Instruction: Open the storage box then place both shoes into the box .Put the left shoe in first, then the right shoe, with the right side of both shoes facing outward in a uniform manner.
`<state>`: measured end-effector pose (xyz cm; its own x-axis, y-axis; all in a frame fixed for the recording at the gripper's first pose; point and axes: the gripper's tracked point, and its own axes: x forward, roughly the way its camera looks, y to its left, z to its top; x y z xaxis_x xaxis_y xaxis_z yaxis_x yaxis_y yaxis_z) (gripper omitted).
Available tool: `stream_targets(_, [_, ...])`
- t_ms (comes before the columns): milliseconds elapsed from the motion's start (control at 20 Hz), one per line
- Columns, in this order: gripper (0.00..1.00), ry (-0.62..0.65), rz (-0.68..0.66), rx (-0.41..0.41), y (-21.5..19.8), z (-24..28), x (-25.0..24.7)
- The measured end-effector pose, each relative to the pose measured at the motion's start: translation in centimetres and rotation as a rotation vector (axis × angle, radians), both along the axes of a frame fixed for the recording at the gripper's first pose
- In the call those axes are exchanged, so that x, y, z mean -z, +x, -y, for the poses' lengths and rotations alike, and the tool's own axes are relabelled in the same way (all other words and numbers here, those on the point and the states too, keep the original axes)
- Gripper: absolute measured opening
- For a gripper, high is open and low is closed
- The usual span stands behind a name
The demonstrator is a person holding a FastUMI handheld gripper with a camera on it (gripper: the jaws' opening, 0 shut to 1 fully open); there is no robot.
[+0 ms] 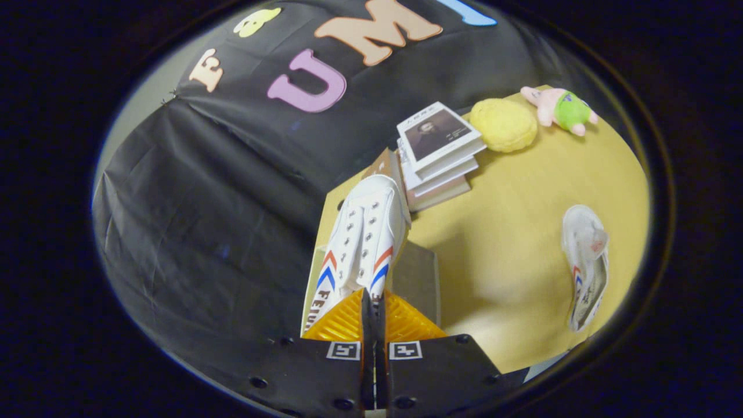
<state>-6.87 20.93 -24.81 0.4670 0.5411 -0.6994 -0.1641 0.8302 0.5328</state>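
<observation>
Gripper view: tongs [374, 302] pinch 1 shoe [365, 238]; second shoe [586, 264] apart; seemingly 3 books [439, 154].

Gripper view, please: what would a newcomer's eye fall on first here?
A white shoe with red and blue stripes, pinched by its heel in the shut claw, hangs above the yellow table. The other shoe lies on its side farther off, with stacked books beyond the held shoe.

Yellow table [511, 244] bears books [439, 155], 2 plush toys [504, 124], shoe [586, 264].
</observation>
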Motion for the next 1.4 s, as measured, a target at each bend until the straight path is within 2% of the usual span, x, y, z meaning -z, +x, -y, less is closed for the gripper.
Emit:
stream_targets(200, [0.04,-0.074,-0.103,-0.107,-3.3,-4.7,3.6])
stream_targets(450, [0.04,-0.201,-0.136,-0.162,-5.5,-8.1,7.5])
stream_targets(1000, [0.04,-0.323,-0.173,-0.109,-4.7,-10.0,12.1])
stream_targets(1100, [0.04,-0.330,-0.177,-0.111,-4.7,-10.1,12.3])
stream_targets(1200, [0.12,-0.317,-0.190,-0.139,-4.8,-10.4,12.2])
stream_targets(1300, [0.19,-0.222,-0.228,-0.176,-5.6,-11.8,10.9])
stream_targets(1400, [0.24,-0.118,-0.242,-0.172,-5.3,-12.5,8.3])
